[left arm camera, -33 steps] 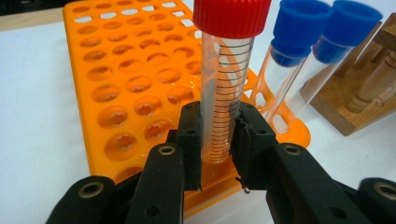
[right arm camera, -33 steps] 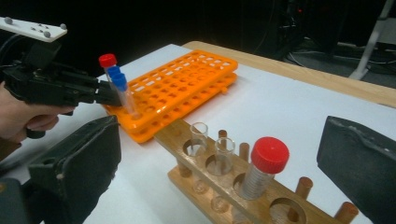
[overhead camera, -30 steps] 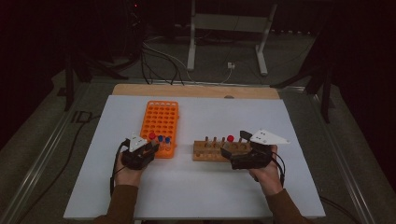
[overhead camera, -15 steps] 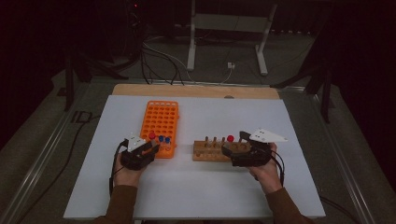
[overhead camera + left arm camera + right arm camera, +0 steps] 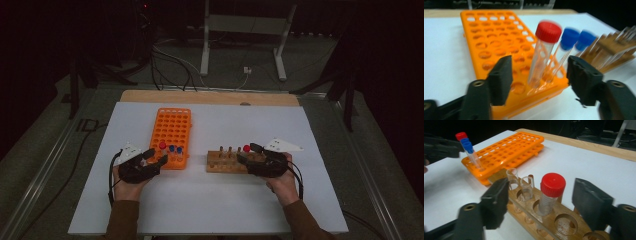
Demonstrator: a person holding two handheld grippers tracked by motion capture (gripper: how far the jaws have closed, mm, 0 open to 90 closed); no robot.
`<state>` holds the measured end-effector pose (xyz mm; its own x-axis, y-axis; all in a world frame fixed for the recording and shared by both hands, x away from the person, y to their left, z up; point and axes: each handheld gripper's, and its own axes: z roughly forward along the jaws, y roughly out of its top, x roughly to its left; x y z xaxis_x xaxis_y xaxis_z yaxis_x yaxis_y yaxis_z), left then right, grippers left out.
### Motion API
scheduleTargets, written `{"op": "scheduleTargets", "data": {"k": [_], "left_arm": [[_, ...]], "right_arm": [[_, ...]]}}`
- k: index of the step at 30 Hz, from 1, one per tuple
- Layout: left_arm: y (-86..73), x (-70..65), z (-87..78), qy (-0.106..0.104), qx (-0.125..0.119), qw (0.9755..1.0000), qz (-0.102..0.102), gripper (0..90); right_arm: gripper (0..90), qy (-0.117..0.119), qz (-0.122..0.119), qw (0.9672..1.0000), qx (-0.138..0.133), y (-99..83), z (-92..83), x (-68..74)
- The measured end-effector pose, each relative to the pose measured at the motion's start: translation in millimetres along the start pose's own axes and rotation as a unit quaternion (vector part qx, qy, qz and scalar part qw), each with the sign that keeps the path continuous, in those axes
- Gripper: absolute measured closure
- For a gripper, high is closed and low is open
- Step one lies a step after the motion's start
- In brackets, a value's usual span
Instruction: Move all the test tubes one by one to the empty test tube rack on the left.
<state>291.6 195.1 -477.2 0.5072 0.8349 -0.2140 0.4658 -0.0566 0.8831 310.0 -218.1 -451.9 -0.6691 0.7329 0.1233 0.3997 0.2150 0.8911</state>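
An orange tube rack [image 5: 171,130] lies left of centre, with a red-capped tube [image 5: 162,146] and two blue-capped tubes [image 5: 175,149] upright in its near row. My left gripper [image 5: 156,156] is at that near edge. In the left gripper view its jaws have just been opening and stand apart on either side of the red-capped tube [image 5: 544,50], not touching it. A wooden rack [image 5: 220,165] holds another red-capped tube [image 5: 551,190] and two empty clear tubes [image 5: 520,182]. My right gripper [image 5: 542,192] has just been closing around that tube, with gaps on both sides.
The white board [image 5: 210,200] has bare room in front of both racks and behind the wooden one. Most holes of the orange rack [image 5: 509,150] are free. Cables and a metal stand [image 5: 240,30] lie on the dark floor beyond the table.
The left jaws have opened off the red-capped tube, which stays in the orange rack, and that hand has drawn back slightly. The right jaws have narrowed around the tube in the wooden rack.
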Motion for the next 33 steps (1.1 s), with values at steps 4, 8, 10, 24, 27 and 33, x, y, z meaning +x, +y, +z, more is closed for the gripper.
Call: {"op": "scheduleTargets", "data": {"k": [4,8,10,24,27,33], "left_arm": [[4.0,-2.0,-5.4,0.0,-0.022,0.9997,-0.005,26.4],[7.0,-2.9,-8.5,0.001,-0.031,0.9995,-0.01,17.1],[8.3,-3.7,-9.8,0.0,-0.036,0.9993,-0.012,16.2],[12.6,-9.7,-8.8,0.002,-0.033,0.9995,-0.001,1.0],[12.8,-9.7,-8.8,0.002,-0.034,0.9994,-0.001,1.1],[13.4,-10.6,-9.1,0.001,-0.036,0.9993,0.003,1.1]], "right_arm": [[45.8,-0.006,-0.001,1.0,0.003,-2.5,3.8,-1.3],[60.4,-0.009,-0.001,0.9999,0.006,-5.0,6.3,-1.5],[64.3,-0.008,-0.001,0.9999,0.007,-5.9,6.8,-1.6],[74.0,-0.012,0.005,0.9999,0.005,-9.9,11.7,-1.5],[74.3,-0.01,0.007,0.9999,0.002,-9.5,10.4,-1.6],[74.5,-0.008,0.011,0.9998,-0.013,-6.4,4.7,-2.2]]}}
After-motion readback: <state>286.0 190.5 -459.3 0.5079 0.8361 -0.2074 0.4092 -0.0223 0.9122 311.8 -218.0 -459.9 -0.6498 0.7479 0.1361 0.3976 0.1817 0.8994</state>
